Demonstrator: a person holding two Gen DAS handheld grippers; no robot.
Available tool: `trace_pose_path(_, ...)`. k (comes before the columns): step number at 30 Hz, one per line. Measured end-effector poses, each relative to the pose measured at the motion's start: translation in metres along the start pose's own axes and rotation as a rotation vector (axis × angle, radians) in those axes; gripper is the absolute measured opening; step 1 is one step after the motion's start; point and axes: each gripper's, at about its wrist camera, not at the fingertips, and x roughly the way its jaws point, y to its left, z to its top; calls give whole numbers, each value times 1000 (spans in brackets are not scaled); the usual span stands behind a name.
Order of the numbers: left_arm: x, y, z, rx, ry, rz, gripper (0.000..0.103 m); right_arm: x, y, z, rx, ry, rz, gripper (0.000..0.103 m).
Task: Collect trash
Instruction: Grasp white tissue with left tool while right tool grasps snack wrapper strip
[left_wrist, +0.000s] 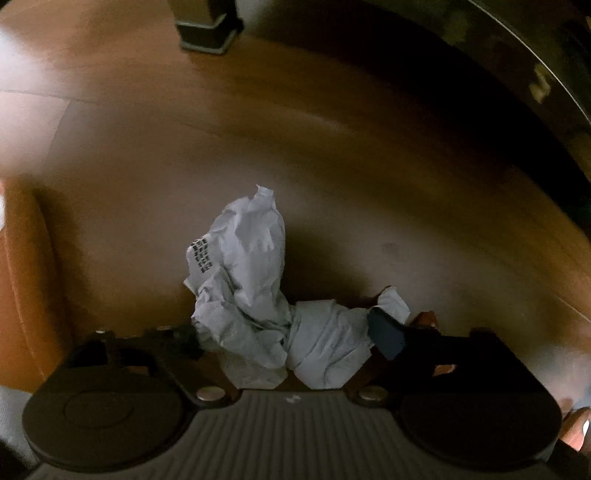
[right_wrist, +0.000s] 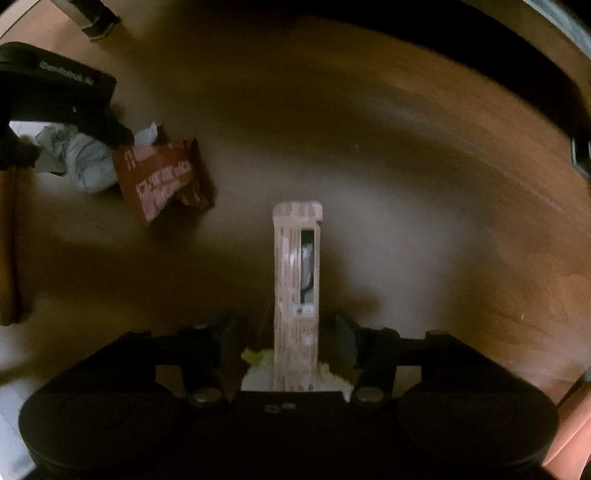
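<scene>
1. We start at the left gripper (left_wrist: 284, 332): both fingers straddle the crumpled white paper (left_wrist: 251, 280) on the wooden floor (left_wrist: 332, 166). The right pad (left_wrist: 386, 334) touches the wad; the left finger is too dark to judge, so we call the jaws wide and not yet clamped.
2. The right gripper (right_wrist: 288, 339) points straight down over the narrow windowed carton (right_wrist: 295, 280). Gaps show on both sides of it, so these jaws stand open, about half-way.
3. Something pale yellow-green (right_wrist: 258, 360) lies under that carton.
4. A red-brown wrapper (right_wrist: 159, 177) lies just beside the paper wad, untouched.
5. We judge collection barely begun: nothing is lifted, no bin shows, and 3 or more pieces remain down.
6. Both hands look low, close to the floor.
</scene>
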Motion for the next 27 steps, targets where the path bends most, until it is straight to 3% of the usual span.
trace_pose_path(3,0,-3,-3,-5,-3,-23,71,-1,4,2,-8,-19,-28,35)
trace_pose_path(4,0,-5,-3,3,-6,-24,68,-1,5,2,-16,-19,-44,24)
trace_pose_path(5,-1,-6,-4,13,-7,-24,64,-2,5,4,-20,-16,-50,22)
trace_pose_path(10,-6,-12,-6,28,-11,2,53,-19,3,5,-30,-45,-70,19)
trace_pose_path(16,-31,-17,-12,21,-2,43,48,-63,2,4,-10,-97,-90,18)
trace_pose_path(19,-57,-20,-18,17,-22,25,26,-96,5,0,-4,-144,-103,18)
trace_pose_path(27,-126,-7,-32,18,-91,-38,24,-173,5,-19,21,-274,-137,18)
